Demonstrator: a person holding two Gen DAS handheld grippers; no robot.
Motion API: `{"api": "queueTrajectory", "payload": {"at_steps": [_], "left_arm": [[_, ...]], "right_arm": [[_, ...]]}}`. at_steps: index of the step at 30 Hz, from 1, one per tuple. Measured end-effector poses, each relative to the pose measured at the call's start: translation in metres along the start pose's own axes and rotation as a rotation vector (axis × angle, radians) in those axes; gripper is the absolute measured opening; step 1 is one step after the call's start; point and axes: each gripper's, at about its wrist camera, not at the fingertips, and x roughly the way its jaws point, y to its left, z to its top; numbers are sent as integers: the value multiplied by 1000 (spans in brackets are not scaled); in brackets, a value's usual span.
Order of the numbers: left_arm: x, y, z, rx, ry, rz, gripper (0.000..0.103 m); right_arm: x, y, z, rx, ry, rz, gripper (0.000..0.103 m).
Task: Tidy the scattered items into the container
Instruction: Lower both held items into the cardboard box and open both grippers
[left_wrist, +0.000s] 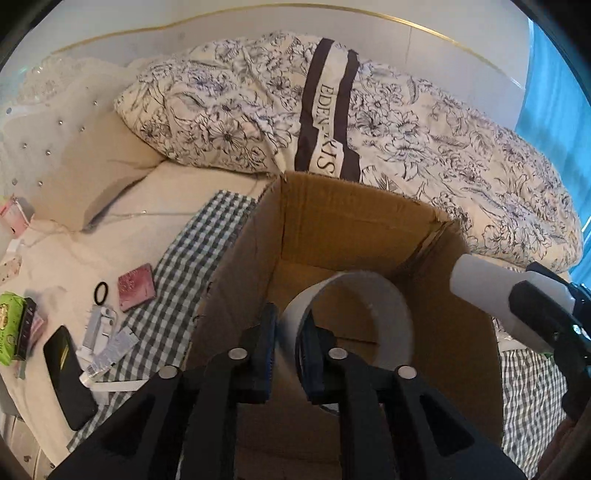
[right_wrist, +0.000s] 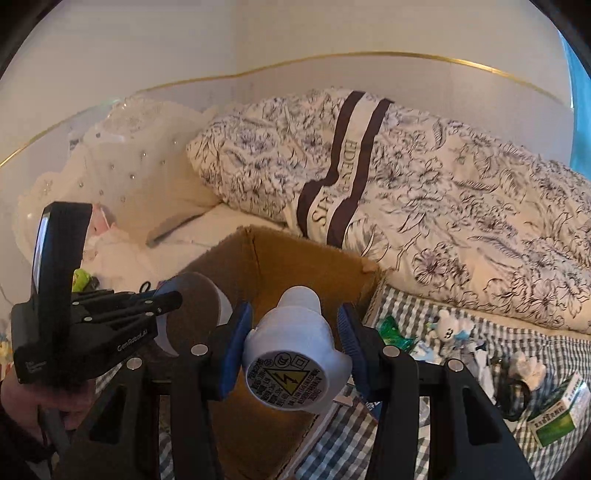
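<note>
An open cardboard box (left_wrist: 351, 221) stands on the checked cloth on a bed. My left gripper (left_wrist: 290, 321) hangs over the box's near side. The wall of a white tape roll (left_wrist: 369, 291) stands between its blue pads, which look slightly parted and not pressing. My right gripper (right_wrist: 295, 314) is shut on a white plastic appliance (right_wrist: 295, 332) with a round warning label, held over the box (right_wrist: 295, 258). From the left wrist view the appliance (left_wrist: 480, 291) and right gripper (left_wrist: 532, 291) reach in above the box's right wall. The right wrist view shows the left gripper (right_wrist: 162, 299) and roll (right_wrist: 195, 314).
Left of the box lie a black phone (left_wrist: 68, 376), a pink square (left_wrist: 136, 286), a black hair tie (left_wrist: 101, 288) and a green packet (left_wrist: 9, 325). To its right are a green carton (right_wrist: 557, 410), a small bear toy (right_wrist: 448, 326) and a green wrapper (right_wrist: 391, 328). A floral duvet (left_wrist: 424, 122) is bunched behind.
</note>
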Motion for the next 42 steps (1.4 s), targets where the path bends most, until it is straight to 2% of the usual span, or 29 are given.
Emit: {"api": "queueTrajectory", "payload": {"at_steps": [1, 3, 7, 9, 11, 25, 27, 29, 30, 42], "left_arm": [[2, 0, -1, 0, 3, -4, 23], [4, 1, -2, 2, 1, 0, 37], [4, 2, -5, 0, -10, 14, 45], [5, 4, -5, -3, -11, 12, 58], [6, 5, -6, 0, -5, 12, 67], [-5, 14, -7, -40, -19, 13, 67], [-10, 15, -7, -47, -22, 9, 67], [-14, 15, -7, -48, -28, 19, 67], [-17, 16, -6, -51, -31, 18, 67], [-72, 7, 0, -55, -101, 9, 67]], "right_arm": [[5, 0, -1, -1, 6, 3, 48], [11, 0, -3, -1, 15, 6, 48], [24, 2, -7, -4, 32, 9, 48], [30, 3, -11, 0, 43, 13, 48], [34, 4, -14, 0, 55, 16, 48], [49, 16, -22, -20, 106, 25, 48], [49, 18, -22, -21, 109, 15, 52], [46, 19, -21, -18, 98, 15, 65], [43, 19, -20, -18, 90, 12, 66], [-9, 18, -4, -7, 19, -21, 66]]}}
